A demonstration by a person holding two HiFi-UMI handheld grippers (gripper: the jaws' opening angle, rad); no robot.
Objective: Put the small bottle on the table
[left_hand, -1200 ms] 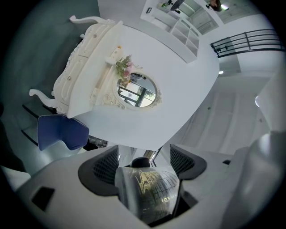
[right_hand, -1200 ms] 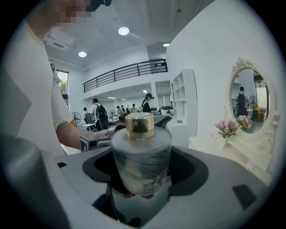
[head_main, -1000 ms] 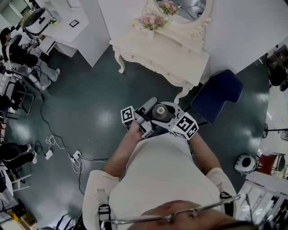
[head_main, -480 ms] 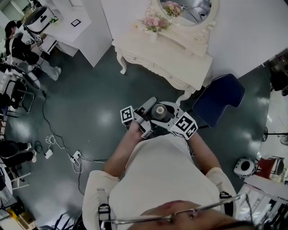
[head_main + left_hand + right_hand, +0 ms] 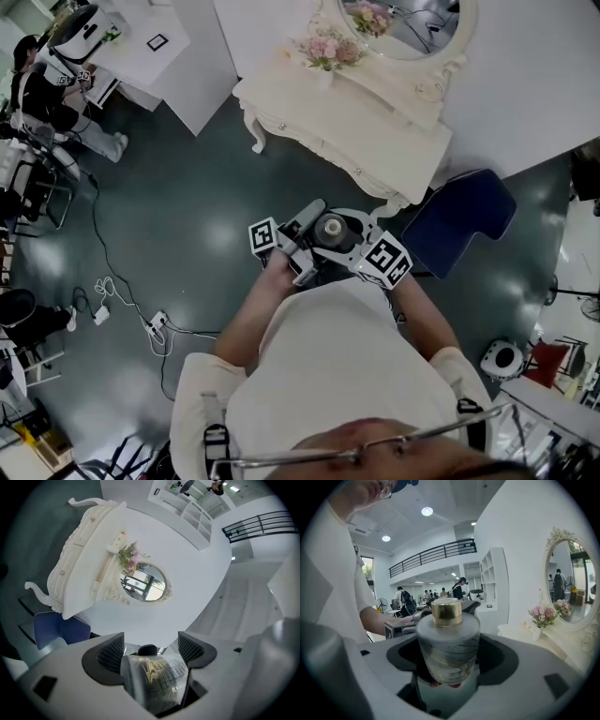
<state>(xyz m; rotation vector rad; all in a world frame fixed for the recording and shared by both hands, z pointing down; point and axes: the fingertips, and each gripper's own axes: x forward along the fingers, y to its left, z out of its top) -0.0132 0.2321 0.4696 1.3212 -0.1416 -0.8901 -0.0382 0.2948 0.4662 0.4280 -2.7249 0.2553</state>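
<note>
In the head view the small bottle (image 5: pixel 330 228) is held close to the person's chest, above the dark floor, between the two grippers. My left gripper (image 5: pixel 302 234) is shut on it, and its own view shows the frosted, gold-patterned bottle (image 5: pixel 157 679) wedged between the jaws of the left gripper (image 5: pixel 151 645). My right gripper (image 5: pixel 356 242) is shut on it as well. In the right gripper view the bottle (image 5: pixel 448 644) stands upright with its gold cap (image 5: pixel 446 612) on top, inside the right gripper (image 5: pixel 449 654). The white dressing table (image 5: pixel 375 127) stands ahead, apart from the bottle.
On the dressing table are an oval mirror (image 5: pixel 403 23) and a vase of pink flowers (image 5: pixel 330 52). A blue chair (image 5: pixel 459 220) stands to its right. Cables and a power strip (image 5: pixel 155 328) lie on the floor at left. White cabinets (image 5: pixel 178 56) and seated people are at far left.
Both grippers and the bottle keep the same pose before the chest. The dressing table and the blue chair have drifted slightly right and down in the head view.
</note>
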